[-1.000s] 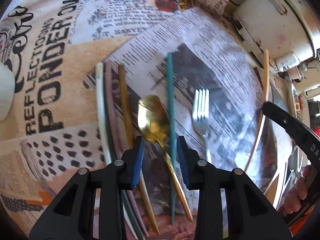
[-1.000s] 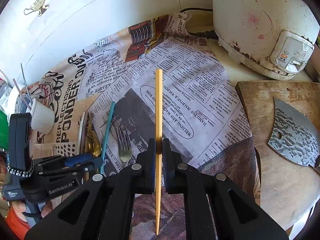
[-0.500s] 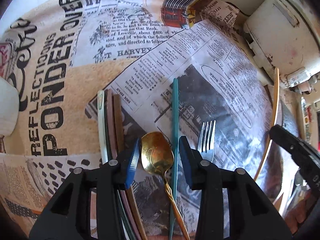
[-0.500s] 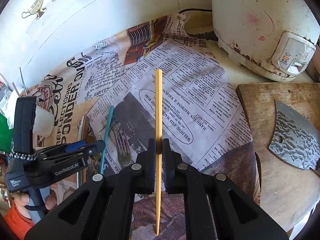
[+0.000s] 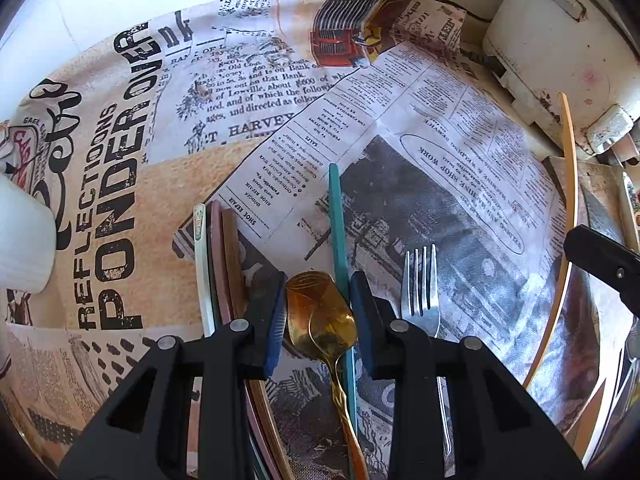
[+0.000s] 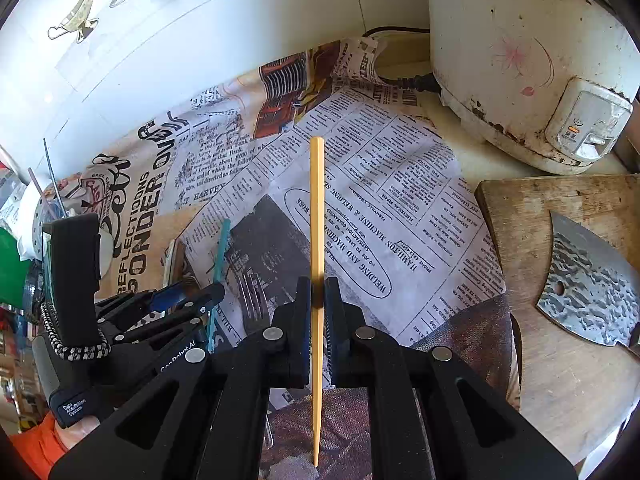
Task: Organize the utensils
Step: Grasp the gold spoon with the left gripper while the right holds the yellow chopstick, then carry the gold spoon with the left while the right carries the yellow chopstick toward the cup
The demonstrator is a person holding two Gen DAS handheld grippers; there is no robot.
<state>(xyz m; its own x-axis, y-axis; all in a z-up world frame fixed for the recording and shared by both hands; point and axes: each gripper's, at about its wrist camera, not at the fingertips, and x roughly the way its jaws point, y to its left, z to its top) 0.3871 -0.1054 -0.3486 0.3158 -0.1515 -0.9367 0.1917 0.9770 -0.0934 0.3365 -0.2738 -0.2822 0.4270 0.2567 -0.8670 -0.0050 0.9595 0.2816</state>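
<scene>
Fingers of the left gripper (image 5: 318,316) stand parted around the gold spoon (image 5: 322,320) bowl (apparently not pinching it), beside the teal chopstick (image 5: 338,236) and fork (image 5: 420,292) on the newspaper-covered worktop (image 5: 460,168). Right gripper (image 6: 317,320) clamps a yellow chopstick (image 6: 316,216).

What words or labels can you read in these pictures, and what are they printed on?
"REFLECTIONS PONDER OVER": printed tablecloth.
"T HARVEY": same cloth.
"HAMILTON WELDING AND MACHINE": newspaper, upside down.
"SHOE REPAIR": same paper's edge.
"Data Acquisition System": left claw handle.
Small news columns and the rice cooker panel: too small to read.
</scene>
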